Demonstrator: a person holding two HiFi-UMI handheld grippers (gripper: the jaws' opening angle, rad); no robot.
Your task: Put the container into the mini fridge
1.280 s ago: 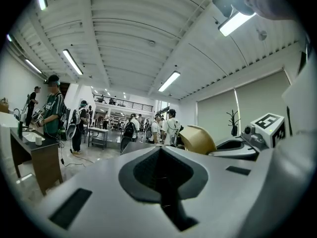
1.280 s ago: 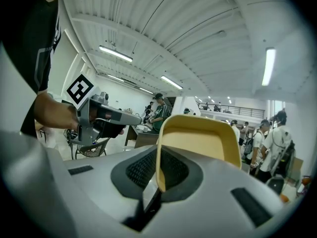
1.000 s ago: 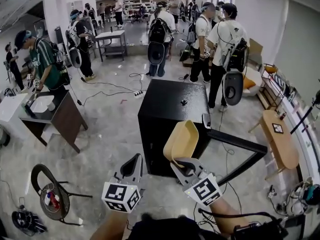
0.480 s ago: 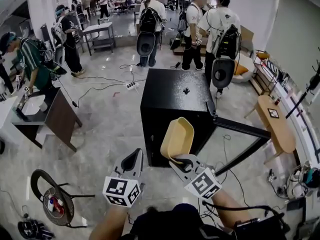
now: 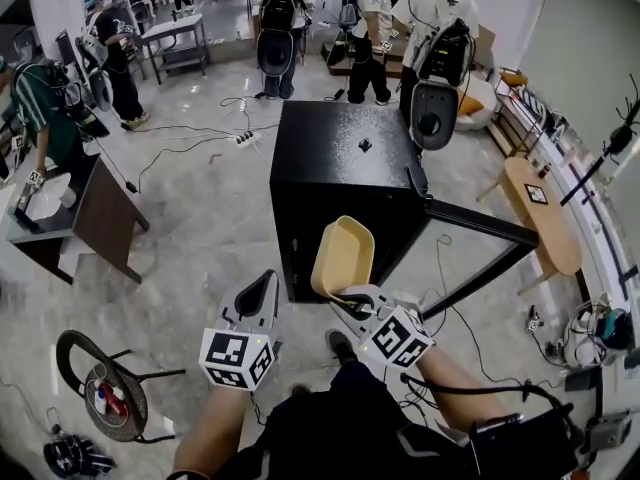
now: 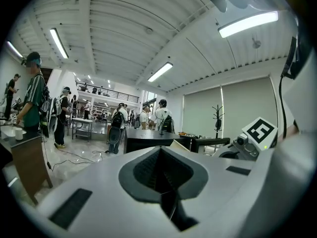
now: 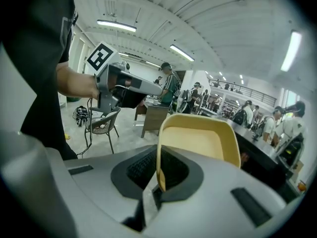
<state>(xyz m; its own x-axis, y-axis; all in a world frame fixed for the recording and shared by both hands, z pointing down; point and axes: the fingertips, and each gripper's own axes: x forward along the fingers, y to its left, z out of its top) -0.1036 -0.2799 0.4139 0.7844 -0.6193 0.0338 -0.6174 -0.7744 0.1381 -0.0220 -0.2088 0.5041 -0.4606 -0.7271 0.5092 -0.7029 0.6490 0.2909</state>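
Pinching the rim of the yellow container (image 5: 343, 256), the right gripper (image 5: 347, 296) holds it tilted upward just in front of the black mini fridge (image 5: 340, 168), whose door (image 5: 480, 230) stands swung open. The left gripper (image 5: 264, 290) hangs beside it, jaws pressed together on nothing. The glossy pale floor (image 5: 200, 248) spreads through a busy hall, with people (image 5: 430, 13) standing beyond the fridge.

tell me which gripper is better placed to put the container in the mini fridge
Right: the right gripper has its jaws shut on the container, in front of the open mini fridge. The left gripper is shut and empty.
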